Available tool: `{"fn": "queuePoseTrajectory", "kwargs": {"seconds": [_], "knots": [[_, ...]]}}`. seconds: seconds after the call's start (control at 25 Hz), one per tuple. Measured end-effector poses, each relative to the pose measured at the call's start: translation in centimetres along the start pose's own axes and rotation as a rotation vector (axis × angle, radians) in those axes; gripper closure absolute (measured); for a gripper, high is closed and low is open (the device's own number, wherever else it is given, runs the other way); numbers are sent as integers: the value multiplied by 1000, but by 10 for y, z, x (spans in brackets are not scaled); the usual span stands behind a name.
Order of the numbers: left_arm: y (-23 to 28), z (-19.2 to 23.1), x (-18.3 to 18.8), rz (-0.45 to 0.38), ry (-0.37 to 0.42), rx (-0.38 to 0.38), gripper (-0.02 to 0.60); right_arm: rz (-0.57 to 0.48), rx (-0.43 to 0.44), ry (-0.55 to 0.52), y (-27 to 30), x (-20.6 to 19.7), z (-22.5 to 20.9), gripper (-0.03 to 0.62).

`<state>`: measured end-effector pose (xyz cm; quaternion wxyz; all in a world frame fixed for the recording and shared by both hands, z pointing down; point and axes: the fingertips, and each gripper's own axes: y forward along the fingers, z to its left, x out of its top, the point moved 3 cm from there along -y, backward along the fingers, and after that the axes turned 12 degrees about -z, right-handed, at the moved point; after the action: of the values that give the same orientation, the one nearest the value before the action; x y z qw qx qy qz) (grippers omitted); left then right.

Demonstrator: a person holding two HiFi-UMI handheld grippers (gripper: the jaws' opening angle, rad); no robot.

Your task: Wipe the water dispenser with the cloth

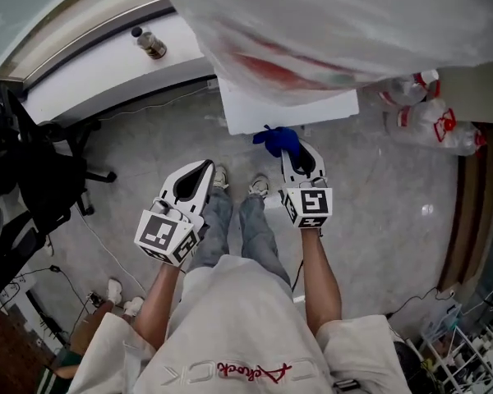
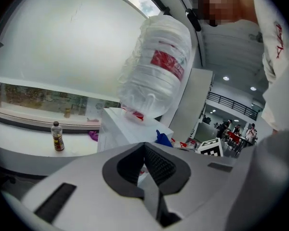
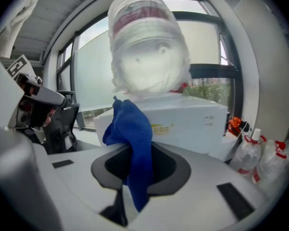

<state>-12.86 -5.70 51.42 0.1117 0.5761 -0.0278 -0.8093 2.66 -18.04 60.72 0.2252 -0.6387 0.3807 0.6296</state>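
The right hand-held gripper (image 1: 296,153) clamps the cloth (image 1: 278,140) just before the water dispenser (image 1: 267,109) at 12 o'clock, ready for wiping; the left hand-held gripper (image 1: 200,172), jaws together, holds nothing.

No wording can be read with certainty. The person's white cotton shirt (image 1: 230,318) carries red script, seen upside down and too blurred to spell out. The large clear plastic water jug (image 2: 156,76) bears a red label, and the white box-shaped water dispenser (image 3: 192,121) a small yellow mark, perhaps a logo; both are illegible.

Blue cloth (image 3: 134,136) crumpled, pinched between jaws, white boxy water dispenser (image 3: 183,124) near, upright
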Motion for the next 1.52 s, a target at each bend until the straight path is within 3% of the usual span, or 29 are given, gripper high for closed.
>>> {"fn": "queuePoseTrajectory", "kwargs": {"seconds": [0.28,0.64,0.76,1.0,1.32,1.52], "knots": [[34,-27,3,11,11,-83,572,-11,-167,-34,-23,14,-96,502],[68,-48,7,22,16,-152,572,-40,-331,3,-45,27,-161,502],[67,-46,7,22,13,-148,572,-53,-342,-15,-48,40,-167,502],[62,-43,16,-4,2,-130,571,-96,-262,-3,-47,63,-112,502],[32,-15,36,-61,10,-46,571,-106,58,41,3,72,42,502],[7,5,45,-89,13,37,571,-107,160,70,40,90,93,502]]}}
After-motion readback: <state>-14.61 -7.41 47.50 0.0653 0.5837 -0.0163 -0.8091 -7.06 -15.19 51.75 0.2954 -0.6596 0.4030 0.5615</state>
